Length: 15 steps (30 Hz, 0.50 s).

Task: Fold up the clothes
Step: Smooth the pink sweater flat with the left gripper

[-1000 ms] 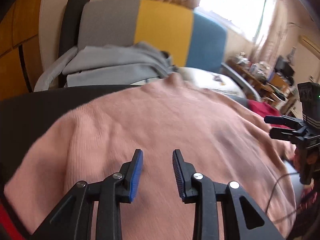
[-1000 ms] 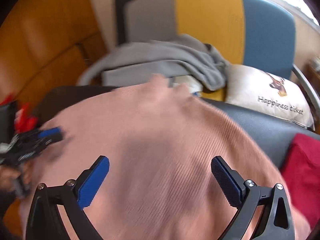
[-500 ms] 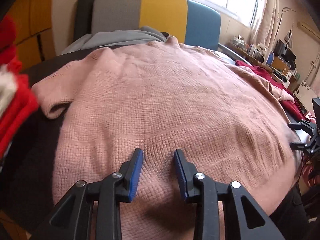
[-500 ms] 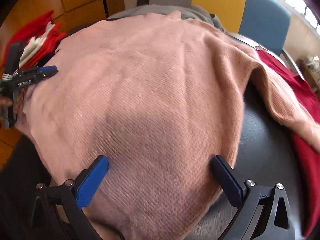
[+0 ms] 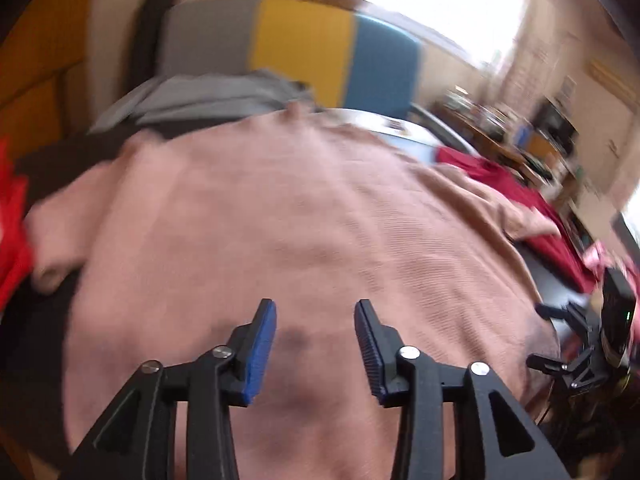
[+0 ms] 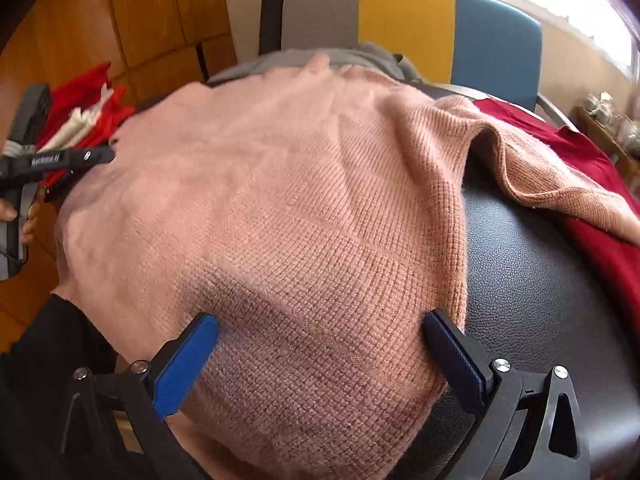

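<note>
Right gripper: fingers spread wide, straddling the near hem corner of the pink sweater. The pads stand over the knit without pinching it; nothing is grasped. This position suits a pickup at the hem corner for the first fold.

Left gripper: fingers parted, having just been opening, above the sweater's lower body. No cloth sits pinched between them; released.

The sweater lies spread flat, front or back up cannot be told, across the black padded surface, presumably smoothed out so that fold lines fall square. One sleeve trails off to the right and rests on a dark red garment; the other sleeve lies bunched at the left edge, beside a red and white garment. Both sleeves appear not yet folded in.

Beyond the collar lies a grey garment, set apart, against a grey, yellow and blue chair back. Judged stage: sweater laid out, folding not begun.
</note>
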### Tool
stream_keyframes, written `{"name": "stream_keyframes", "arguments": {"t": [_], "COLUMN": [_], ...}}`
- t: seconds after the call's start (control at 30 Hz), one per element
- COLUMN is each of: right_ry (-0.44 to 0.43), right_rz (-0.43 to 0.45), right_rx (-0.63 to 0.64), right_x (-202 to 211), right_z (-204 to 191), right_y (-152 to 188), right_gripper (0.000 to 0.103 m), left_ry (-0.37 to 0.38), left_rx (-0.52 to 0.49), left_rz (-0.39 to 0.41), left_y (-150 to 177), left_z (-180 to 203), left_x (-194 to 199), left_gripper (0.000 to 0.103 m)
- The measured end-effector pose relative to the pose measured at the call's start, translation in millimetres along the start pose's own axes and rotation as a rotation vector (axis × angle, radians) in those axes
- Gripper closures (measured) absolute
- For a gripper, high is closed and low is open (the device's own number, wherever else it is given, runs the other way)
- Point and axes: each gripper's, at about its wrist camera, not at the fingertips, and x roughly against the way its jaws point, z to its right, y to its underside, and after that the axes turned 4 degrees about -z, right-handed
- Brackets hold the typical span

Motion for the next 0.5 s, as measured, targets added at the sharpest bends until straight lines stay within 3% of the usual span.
{"name": "stream_keyframes", "arguments": {"t": [0.07, 0.13, 0.2, 0.27, 0.37, 0.5], "right_ry": [-0.023, -0.028, 0.01, 0.072, 0.188, 0.318], "right_rz": [-0.002, -0.025, -0.018, 0.071, 0.199, 0.215], "right_rx": [-0.002, -0.023, -0.072, -0.142, -0.314, -0.612], "right_x": [3, 9, 16, 40, 76, 89], "right_z": [3, 7, 19, 44, 109, 212], "right_y": [0, -5, -12, -19, -35, -63], "right_gripper": [0.0, 0.0, 0.001, 0.001, 0.001, 0.004], "left_ry": [0.018, 0.03, 0.008, -0.001, -0.043, -0.032], "left_rx": [-0.084, -0.098, -0.134, -0.148, -0.168, -0.143], "left_rz": [-0.053, -0.108, -0.043, 0.003, 0.039, 0.037], "left_y": [-2, 7, 18, 29, 34, 34], "left_z": [24, 31, 35, 37, 40, 41], "left_x": [-25, -46, -54, -52, -51, -52], "left_gripper": [0.059, 0.059, 0.055, 0.054, 0.054, 0.048]}}
